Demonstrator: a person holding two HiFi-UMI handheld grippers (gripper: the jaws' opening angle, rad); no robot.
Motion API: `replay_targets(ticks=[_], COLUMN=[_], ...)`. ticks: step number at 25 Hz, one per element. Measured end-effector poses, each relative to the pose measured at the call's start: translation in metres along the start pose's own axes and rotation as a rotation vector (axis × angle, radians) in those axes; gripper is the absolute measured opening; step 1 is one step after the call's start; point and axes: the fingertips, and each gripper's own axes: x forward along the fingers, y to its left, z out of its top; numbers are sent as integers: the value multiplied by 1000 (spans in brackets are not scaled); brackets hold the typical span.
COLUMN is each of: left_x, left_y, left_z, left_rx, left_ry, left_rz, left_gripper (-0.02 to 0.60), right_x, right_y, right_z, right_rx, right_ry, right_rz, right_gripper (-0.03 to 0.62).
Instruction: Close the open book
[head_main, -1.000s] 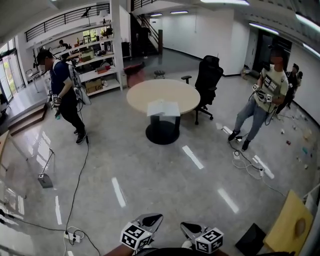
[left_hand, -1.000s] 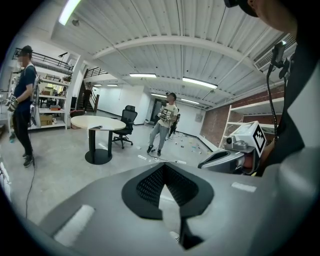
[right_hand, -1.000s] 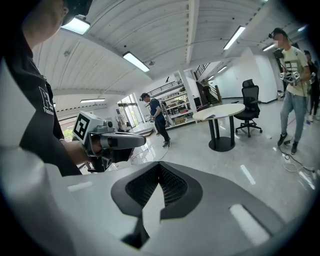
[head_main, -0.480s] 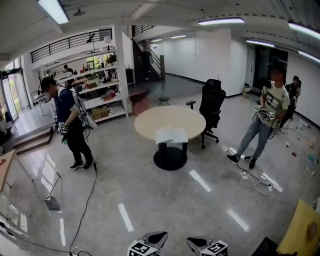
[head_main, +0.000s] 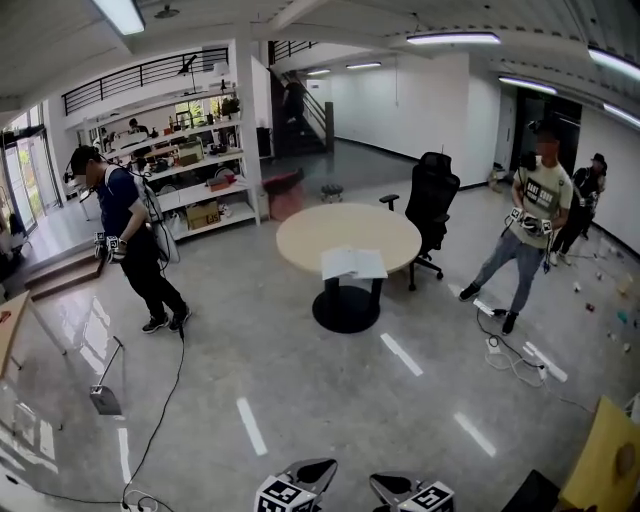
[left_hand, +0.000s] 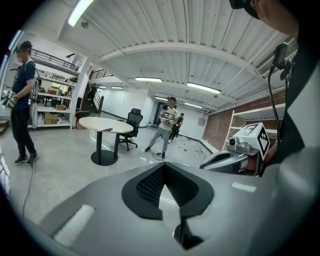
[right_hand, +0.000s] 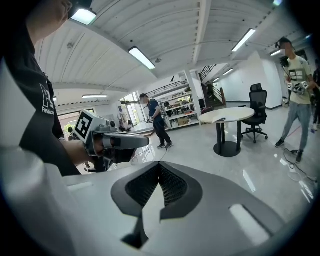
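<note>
The open book (head_main: 354, 263) lies flat, white pages up, at the near edge of a round beige table (head_main: 310, 235) across the room. The left gripper view shows it as a small pale shape (left_hand: 106, 130), and so does the right gripper view (right_hand: 223, 119). Both grippers are held side by side low in the head view, far from the table. My left gripper (head_main: 318, 467) (left_hand: 164, 167) is shut with nothing in it. My right gripper (head_main: 380, 483) (right_hand: 160, 167) also has its jaws together and empty.
A black office chair (head_main: 435, 195) stands behind the table. One person (head_main: 130, 250) walks at the left, another (head_main: 525, 250) at the right. A cable (head_main: 165, 390) and a small stand (head_main: 103, 398) lie on the floor at the left, with shelves (head_main: 190, 170) beyond. A yellow board (head_main: 608, 462) stands at the lower right.
The view has lifted and drawn toward the table. Both grippers now sit lower at the frame's bottom edge. The person at the left has stepped along; the one at the right has shifted stance.
</note>
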Motion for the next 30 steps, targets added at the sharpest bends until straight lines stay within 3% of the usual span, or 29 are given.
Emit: replay_targets(ticks=[7,11,15,19,24,27,30], left_x=[24,48,88,152,229,253,268], left_y=[19,42,64,81,79,67,80], left_z=[-10,-3,17,67,97,104,114], left_rx=[-20,-41,-12,17,43,66,94], left_ry=[65,61,100,88,109,144,175], left_rz=[-24,19,45,72,71,23,31], left_gripper=[8,8,8,8,8,8,8], right_x=[18,38,65,72,63,56,53], right_y=[-30,-62,-115,-181,-258,-292,-313], right_z=[11,21,65,105,114,115,116], right_rx=[30,26,40,41,32,94,121], right_ry=[18,11,-52,-78,-68,-70,-80], right_rz=[-19,9,54,86,72,32,22], right_gripper=[8,9,9,9,9,9,9])
